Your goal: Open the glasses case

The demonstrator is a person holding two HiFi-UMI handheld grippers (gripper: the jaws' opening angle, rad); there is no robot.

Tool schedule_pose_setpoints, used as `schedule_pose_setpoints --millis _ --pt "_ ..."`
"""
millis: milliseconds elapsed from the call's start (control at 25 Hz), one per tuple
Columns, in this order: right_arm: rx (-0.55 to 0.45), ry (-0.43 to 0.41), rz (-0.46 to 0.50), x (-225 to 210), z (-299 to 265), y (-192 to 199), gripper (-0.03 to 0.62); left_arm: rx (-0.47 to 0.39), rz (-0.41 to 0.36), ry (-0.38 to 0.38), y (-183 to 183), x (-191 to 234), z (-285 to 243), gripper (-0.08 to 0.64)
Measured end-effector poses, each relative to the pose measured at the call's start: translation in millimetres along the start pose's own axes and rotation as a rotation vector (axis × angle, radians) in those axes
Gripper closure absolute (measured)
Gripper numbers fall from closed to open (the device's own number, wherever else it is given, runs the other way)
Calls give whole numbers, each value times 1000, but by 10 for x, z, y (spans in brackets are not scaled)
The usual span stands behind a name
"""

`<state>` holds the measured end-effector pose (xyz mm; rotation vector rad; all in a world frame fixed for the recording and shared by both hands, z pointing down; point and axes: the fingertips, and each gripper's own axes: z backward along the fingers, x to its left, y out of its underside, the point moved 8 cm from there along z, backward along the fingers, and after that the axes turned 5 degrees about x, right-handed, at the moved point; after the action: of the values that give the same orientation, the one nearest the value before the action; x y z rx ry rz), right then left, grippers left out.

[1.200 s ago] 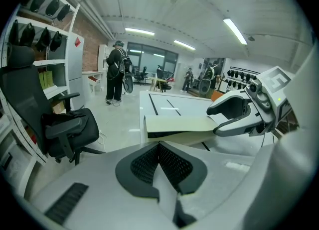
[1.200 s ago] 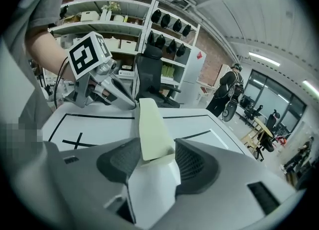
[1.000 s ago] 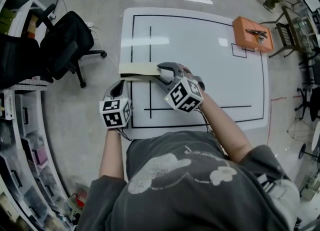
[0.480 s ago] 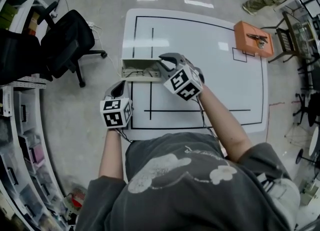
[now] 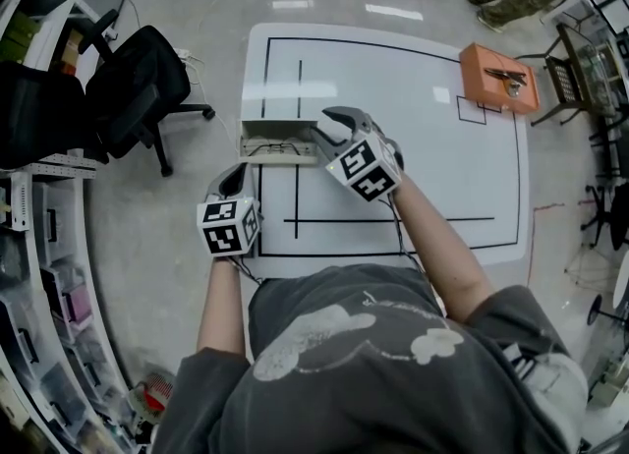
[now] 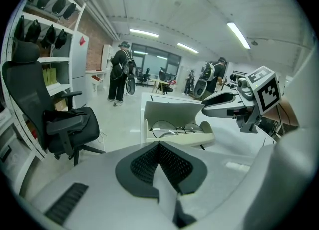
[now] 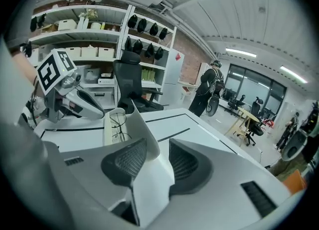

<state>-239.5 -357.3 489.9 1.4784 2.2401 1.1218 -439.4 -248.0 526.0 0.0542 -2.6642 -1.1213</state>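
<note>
The beige glasses case (image 5: 278, 140) lies at the white table's left edge with its lid (image 6: 172, 110) raised. A pair of wire-rimmed glasses (image 6: 174, 128) rests in the base. My right gripper (image 5: 329, 128) is at the case's right end. Its jaws are opening with the lid's edge (image 7: 142, 129) between them, lying against the left pad and apart from the right one. My left gripper (image 5: 233, 175) sits just short of the case's near left corner, shut with nothing in it. In the left gripper view its pads (image 6: 159, 147) meet and point at the open case.
An orange box (image 5: 496, 72) sits at the table's (image 5: 413, 147) far right corner. A black office chair (image 5: 138, 84) stands on the floor to the left, with shelving (image 5: 39, 246) beyond it. People stand far off in the room.
The case lid has swung up from flat to raised, so the glasses inside now show. My right gripper shifted slightly away along the lid. The left gripper stayed put.
</note>
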Motion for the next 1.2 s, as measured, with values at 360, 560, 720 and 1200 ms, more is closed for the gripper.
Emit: schedule_pose_setpoints --millis 360,560,720,1200 --pt "-78 -5 1 12 474 56 478 -55 6 -60 -20 -303 358 558" --pt "-141 -22 -14 43 764 81 532 -112 8 -111 -46 -565 662 558" --pt "-167 -37 8 64 1007 126 578 -160 26 -148 -37 -827 865 558" --pt "-245 -123 87 45 1794 471 592 -284 52 -263 152 -1782 1284 558"
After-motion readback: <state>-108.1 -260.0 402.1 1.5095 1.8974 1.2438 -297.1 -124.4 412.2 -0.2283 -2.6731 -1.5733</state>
